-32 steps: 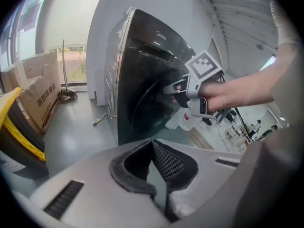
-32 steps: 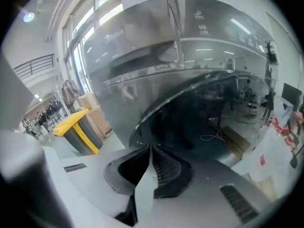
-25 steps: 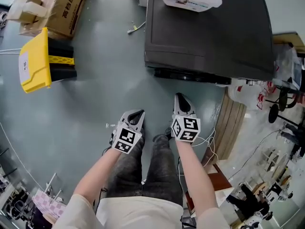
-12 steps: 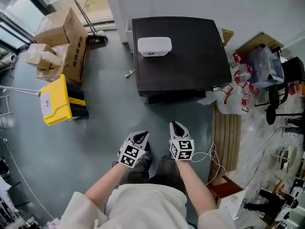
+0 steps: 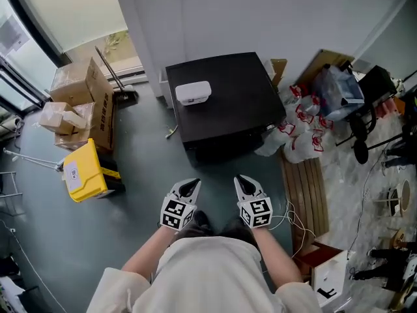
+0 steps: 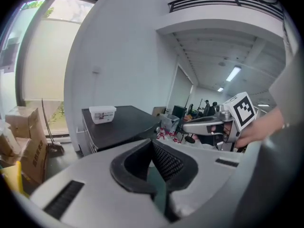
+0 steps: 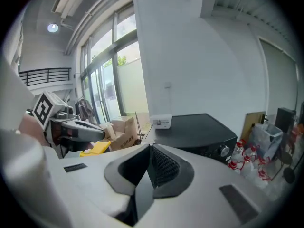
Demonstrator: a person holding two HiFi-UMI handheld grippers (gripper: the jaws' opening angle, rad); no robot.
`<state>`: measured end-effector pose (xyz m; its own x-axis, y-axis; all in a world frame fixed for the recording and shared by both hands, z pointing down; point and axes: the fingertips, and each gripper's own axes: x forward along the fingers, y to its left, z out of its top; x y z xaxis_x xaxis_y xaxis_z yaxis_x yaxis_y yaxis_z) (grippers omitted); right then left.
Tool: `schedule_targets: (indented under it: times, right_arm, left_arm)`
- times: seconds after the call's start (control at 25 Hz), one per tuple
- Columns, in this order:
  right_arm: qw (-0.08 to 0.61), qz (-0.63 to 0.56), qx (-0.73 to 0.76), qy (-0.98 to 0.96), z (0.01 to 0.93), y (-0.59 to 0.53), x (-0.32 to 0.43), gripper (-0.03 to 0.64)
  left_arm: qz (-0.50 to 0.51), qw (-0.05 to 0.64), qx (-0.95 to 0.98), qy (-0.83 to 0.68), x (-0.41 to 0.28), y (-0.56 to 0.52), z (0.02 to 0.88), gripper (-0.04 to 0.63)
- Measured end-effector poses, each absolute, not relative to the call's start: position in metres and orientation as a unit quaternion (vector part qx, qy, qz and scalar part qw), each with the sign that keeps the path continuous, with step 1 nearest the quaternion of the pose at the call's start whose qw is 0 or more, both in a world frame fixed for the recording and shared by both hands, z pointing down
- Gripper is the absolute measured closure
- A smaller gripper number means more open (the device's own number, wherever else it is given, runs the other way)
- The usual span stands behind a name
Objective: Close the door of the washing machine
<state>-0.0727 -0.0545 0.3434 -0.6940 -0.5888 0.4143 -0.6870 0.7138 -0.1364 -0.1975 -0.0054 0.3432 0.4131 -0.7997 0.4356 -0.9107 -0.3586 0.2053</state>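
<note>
You hold the left gripper [image 5: 191, 186] and right gripper [image 5: 243, 182] side by side, both closed on nothing. The black box-shaped washing machine [image 5: 228, 103] stands ahead against the white wall [image 5: 260, 18], well apart from both.

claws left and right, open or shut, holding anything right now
Left claw: closed, nothing between the jaws.
Right claw: closed, nothing between the jaws.

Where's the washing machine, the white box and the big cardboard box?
washing machine [image 5: 238, 93]: head view, on its black top.
white box [image 5: 193, 92]: head view, middle of its lid.
cardboard box [image 5: 78, 83]: head view, on its top flap.
</note>
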Motion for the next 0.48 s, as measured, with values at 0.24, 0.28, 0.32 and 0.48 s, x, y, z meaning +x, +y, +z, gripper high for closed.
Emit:
schedule_targets:
  times: [0.24, 0.28, 0.32, 0.48]
  right_arm:
    - [0.133, 0.111, 0.365, -0.915, 0.282, -0.042, -0.046, 0.577]
    - [0.127, 0.11, 0.366, -0.915, 0.275, -0.041, -0.041, 0.58]
    - [0.121, 0.113, 0.368, -0.915, 0.268, -0.042, -0.036, 0.58]
    - [0.098, 0.116, 0.369, -0.917, 0.245, -0.047, -0.02, 0.584]
  left_arm:
    - [0.102, 0.191, 0.821, -0.528, -0.191, 0.007, 0.291, 0.586]
    - [0.099, 0.187, 0.822, -0.528, -0.189, 0.007, 0.285, 0.586]
    - [0.097, 0.185, 0.822, -0.529, -0.188, 0.007, 0.279, 0.586]
    - [0.082, 0.179, 0.815, -0.545, -0.186, 0.001, 0.255, 0.586]
